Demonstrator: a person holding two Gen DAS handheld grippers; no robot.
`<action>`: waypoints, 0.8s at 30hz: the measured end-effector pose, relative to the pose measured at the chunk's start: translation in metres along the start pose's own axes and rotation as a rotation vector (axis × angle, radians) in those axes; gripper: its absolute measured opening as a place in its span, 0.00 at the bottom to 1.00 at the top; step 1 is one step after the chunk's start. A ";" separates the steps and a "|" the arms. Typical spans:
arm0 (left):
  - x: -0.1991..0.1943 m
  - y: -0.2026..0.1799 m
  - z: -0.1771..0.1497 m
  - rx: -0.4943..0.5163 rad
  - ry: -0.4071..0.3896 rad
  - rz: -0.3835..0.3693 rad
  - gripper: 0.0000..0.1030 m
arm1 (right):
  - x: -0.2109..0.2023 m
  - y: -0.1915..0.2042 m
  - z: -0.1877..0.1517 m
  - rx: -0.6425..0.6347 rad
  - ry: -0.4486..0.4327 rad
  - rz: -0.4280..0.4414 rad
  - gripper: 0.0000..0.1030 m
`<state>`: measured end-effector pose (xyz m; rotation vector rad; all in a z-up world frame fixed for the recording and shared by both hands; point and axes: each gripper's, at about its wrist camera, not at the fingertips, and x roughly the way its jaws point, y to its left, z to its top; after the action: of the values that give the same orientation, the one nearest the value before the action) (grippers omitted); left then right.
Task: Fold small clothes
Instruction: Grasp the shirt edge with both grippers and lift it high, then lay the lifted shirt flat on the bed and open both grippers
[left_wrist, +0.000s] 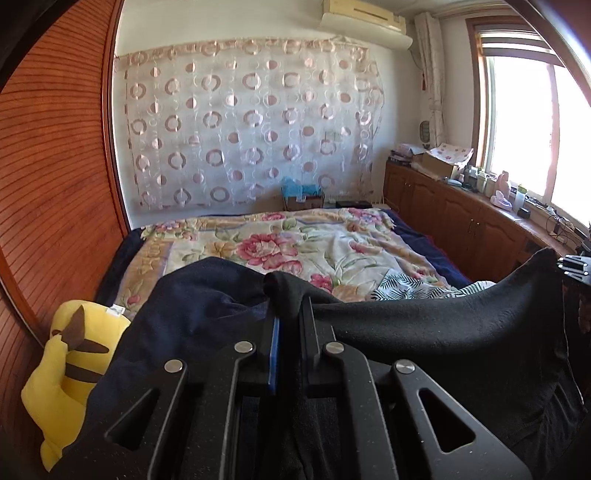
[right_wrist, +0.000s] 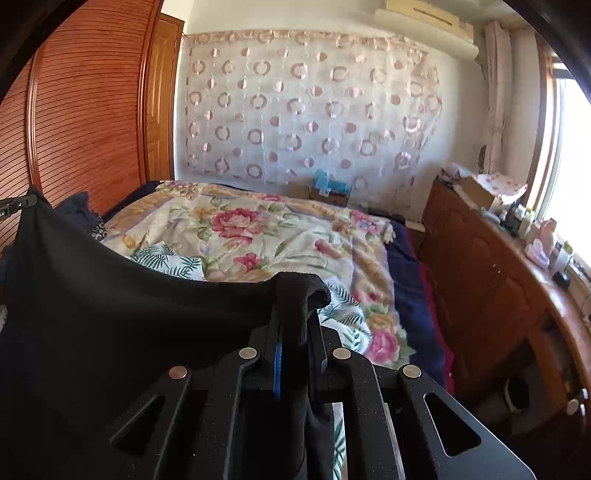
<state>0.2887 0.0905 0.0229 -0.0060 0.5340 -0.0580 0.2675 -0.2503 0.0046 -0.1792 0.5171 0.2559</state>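
Bedroom, mid-task: I've got both grippers, left (left_wrist: 290, 306) & right (right_wrist: 297, 314), clamped on top corners of a black garment (left_wrist: 443, 325), stretched in air over floral bedspread (left_wrist: 295, 240). No fold made yet, I judge; all folding remains.

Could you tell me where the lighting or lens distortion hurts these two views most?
Left wrist view: the window is blown out white, and the wardrobe bows strongly. Right wrist view: the window glares again at the edge, while the black garment is too dark to show folds.
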 end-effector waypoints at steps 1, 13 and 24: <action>0.004 0.000 0.001 0.000 0.011 0.000 0.09 | 0.002 -0.007 0.006 0.002 0.012 0.004 0.09; 0.046 -0.019 0.001 0.075 0.139 0.016 0.11 | 0.054 -0.058 0.040 0.066 0.164 0.042 0.09; 0.022 -0.029 0.006 0.099 0.107 -0.022 0.77 | 0.072 -0.052 0.041 0.053 0.248 -0.010 0.21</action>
<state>0.3090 0.0602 0.0177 0.0886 0.6371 -0.1066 0.3619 -0.2763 0.0088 -0.1624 0.7682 0.2112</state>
